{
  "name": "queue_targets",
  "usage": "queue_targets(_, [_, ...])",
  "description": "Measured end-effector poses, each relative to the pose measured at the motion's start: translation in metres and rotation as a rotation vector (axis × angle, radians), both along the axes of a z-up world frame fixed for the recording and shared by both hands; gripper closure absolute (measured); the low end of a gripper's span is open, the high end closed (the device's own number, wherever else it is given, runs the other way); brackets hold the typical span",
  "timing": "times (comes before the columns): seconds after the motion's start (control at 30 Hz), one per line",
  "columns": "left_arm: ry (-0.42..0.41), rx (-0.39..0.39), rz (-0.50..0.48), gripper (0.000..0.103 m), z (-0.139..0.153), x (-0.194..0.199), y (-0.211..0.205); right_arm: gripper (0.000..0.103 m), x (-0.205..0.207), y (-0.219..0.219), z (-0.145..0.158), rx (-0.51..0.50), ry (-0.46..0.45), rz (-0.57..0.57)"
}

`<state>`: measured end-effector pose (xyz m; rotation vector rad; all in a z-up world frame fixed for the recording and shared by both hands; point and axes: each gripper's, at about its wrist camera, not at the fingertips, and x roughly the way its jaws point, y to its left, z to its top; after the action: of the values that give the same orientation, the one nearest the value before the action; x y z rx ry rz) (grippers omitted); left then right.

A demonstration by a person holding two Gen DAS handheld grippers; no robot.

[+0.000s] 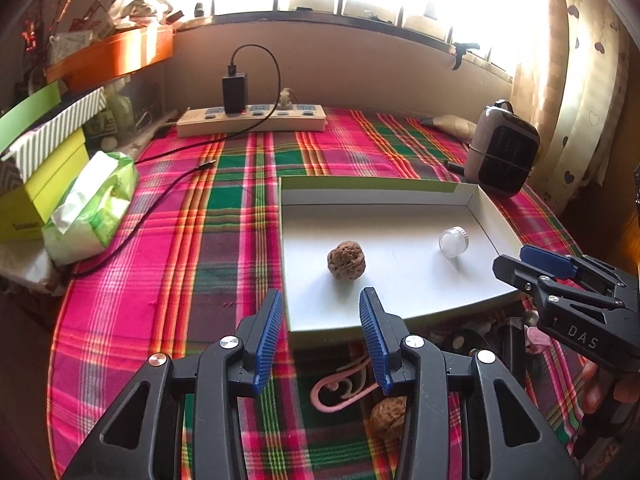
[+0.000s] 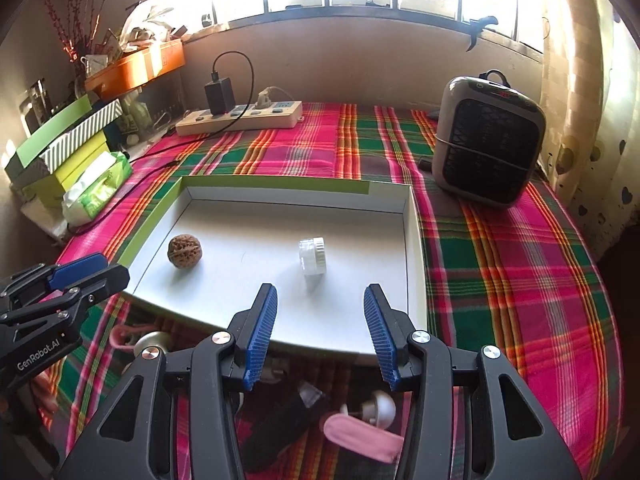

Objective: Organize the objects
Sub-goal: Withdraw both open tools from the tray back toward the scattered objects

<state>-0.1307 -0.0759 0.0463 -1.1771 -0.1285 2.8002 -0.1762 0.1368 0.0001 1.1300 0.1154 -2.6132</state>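
Both jaws spread wide and empty, left gripper point(image 1: 320, 336) and right gripper point(image 2: 320, 332) at the near rim of the white tray point(image 2: 412, 248), so the loose walnut point(image 1: 390, 420) just below-right of my left fingers looks closest.

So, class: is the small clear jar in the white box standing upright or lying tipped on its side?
Tipped. The small clear jar lies on its side on the white box floor, ribbed cap facing sideways.

Black claw point(image 1: 320, 304) frames, ribbed blue pads point(image 2: 262, 336), silver screws.
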Motion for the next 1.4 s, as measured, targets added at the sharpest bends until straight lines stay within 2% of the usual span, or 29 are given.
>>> queue_targets(0.3, [0.015, 0.037, 0.026, 0.065, -0.003, 0.027, -0.019, 0.056, 0.028, 0.013, 0.004, -0.020, 0.029, -0.003])
queue_targets(0.73, [-0.001, 0.013, -0.092, 0.064, -0.017, 0.042, -0.012, 0.056, 0.060, 0.035, -0.003, -0.017, 0.035, -0.015])
queue_targets(0.83, [-0.028, -0.002, -0.115, 0.060, -0.022, 0.039, -0.007, 0.056, 0.065, 0.041, -0.004, -0.048, 0.019, -0.004])
queue_targets(0.9, [-0.022, -0.012, -0.103, 0.060, -0.023, 0.039, -0.007, 0.056, 0.069, 0.046, -0.005, -0.043, 0.024, -0.012])
queue_targets(1.13, [-0.033, -0.006, -0.099, 0.060, -0.026, 0.034, -0.008, 0.056, 0.069, 0.056, -0.016, -0.026, -0.010, -0.041])
queue_targets(1.4, [-0.046, 0.007, -0.112, 0.060, -0.031, 0.031, -0.007, 0.056, 0.062, 0.048, -0.027, 0.008, -0.026, 0.017])
